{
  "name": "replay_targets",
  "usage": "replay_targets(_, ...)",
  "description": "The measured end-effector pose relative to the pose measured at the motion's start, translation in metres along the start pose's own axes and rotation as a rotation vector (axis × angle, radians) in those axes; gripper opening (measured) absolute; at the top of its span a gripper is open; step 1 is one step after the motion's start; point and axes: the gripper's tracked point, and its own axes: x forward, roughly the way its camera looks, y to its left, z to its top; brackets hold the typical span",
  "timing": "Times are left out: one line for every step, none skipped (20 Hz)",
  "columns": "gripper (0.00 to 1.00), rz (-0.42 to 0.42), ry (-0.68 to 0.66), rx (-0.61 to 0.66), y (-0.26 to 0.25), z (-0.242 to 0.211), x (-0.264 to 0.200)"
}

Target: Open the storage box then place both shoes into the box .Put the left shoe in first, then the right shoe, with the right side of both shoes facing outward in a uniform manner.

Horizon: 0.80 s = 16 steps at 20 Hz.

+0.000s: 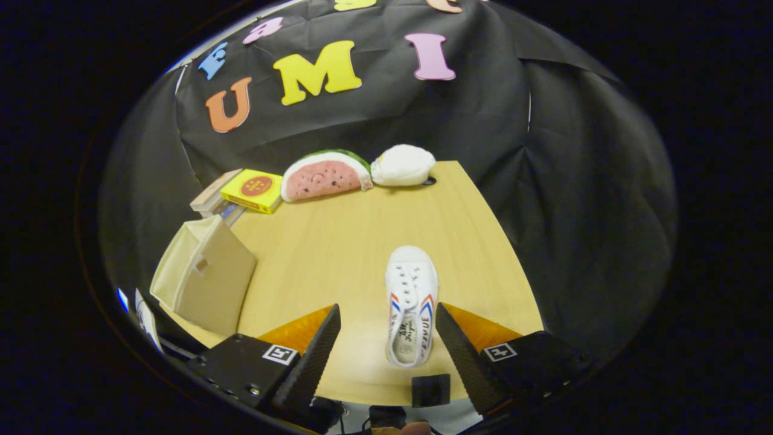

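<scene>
Gripper (386, 329) with fingers spread wide, poised over the white shoe (412, 302) near the table's (338, 241) front edge; next, likely descend and grasp, box (205, 275) at left edge.

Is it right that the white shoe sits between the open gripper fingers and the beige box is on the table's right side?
Not quite. The gripper view shows the beige box on the table's left side, left of the fingers, not the right. The rest is right: the white shoe sits between the fingers of the open gripper, nearer the right one.
</scene>
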Motion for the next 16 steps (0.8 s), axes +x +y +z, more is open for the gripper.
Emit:
replay_targets(0.96,-0.004,0.023,0.000,-0.010,-0.007,0.009)
replay_targets(0.96,-0.005,0.044,0.003,-0.018,-0.013,0.018)
replay_targets(0.96,-0.008,0.064,0.002,-0.025,-0.018,0.026)
replay_targets(0.96,-0.009,0.080,0.002,-0.031,-0.023,0.036)
replay_targets(0.96,-0.009,0.095,-0.004,-0.035,-0.026,0.045)
replay_targets(0.96,-0.003,0.112,-0.006,-0.038,-0.028,0.055)
replay_targets(0.96,0.000,0.139,-0.003,-0.041,-0.032,0.065)
replay_targets(0.96,0.005,0.165,-0.002,-0.043,-0.035,0.074)
replay_targets(0.96,0.003,0.184,-0.002,-0.045,-0.036,0.083)
replay_targets(0.96,0.000,0.198,-0.003,-0.048,-0.037,0.090)
replay_targets(0.95,-0.001,0.210,0.001,-0.050,-0.037,0.094)
replay_targets(0.95,-0.003,0.223,0.011,-0.053,-0.038,0.097)
replay_targets(0.95,0.001,0.232,0.026,-0.053,-0.040,0.102)
replay_targets(0.84,0.015,0.249,0.040,-0.049,-0.039,0.105)
replay_targets(0.72,0.025,0.265,0.047,-0.045,-0.041,0.107)
replay_targets(0.64,0.046,0.279,0.060,-0.043,-0.044,0.107)
